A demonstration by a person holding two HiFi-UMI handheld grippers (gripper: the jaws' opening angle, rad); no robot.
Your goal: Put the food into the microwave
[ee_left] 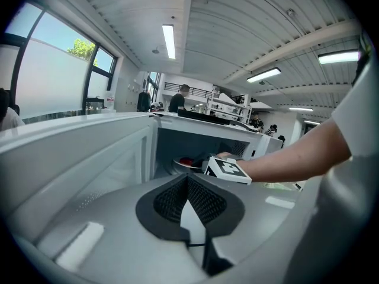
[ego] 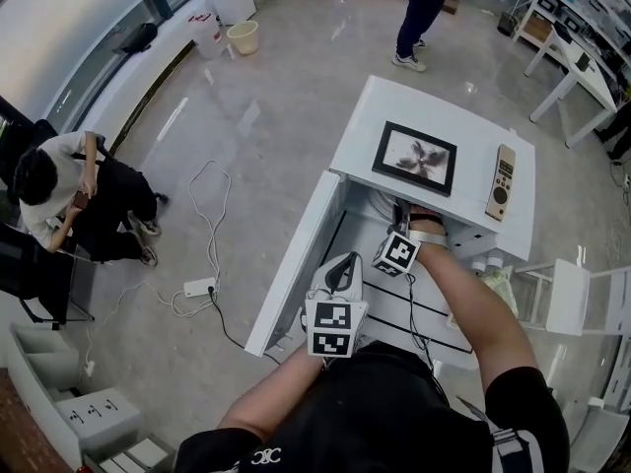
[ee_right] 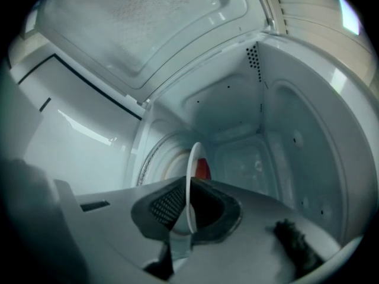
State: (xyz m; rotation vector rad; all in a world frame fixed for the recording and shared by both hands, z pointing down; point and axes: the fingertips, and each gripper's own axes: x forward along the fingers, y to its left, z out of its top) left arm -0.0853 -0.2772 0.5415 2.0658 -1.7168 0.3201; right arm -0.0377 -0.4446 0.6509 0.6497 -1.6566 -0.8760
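The white microwave (ego: 394, 106) stands with its door (ego: 296, 264) swung open to the left. My right gripper (ego: 402, 213) reaches into the cavity. In the right gripper view it (ee_right: 188, 203) is shut on the rim of a white plate (ee_right: 190, 176), seen edge-on, with red food (ee_right: 203, 168) on it above the round turntable (ee_right: 155, 158). The left gripper view shows the plate (ee_left: 177, 165), the red food (ee_left: 186, 160) and the right gripper's marker cube (ee_left: 228, 169) inside the cavity. My left gripper (ee_left: 188, 179) hangs in front of the open door (ee_left: 77, 152), its pads together and nothing between them.
A black picture frame (ego: 415, 158) and a remote (ego: 501, 182) lie on top of the microwave. A power strip with cable (ego: 199, 287) lies on the floor at left, near a seated person (ego: 69, 195). Another person (ego: 424, 13) stands beyond. A white rack (ego: 572, 299) is on the right.
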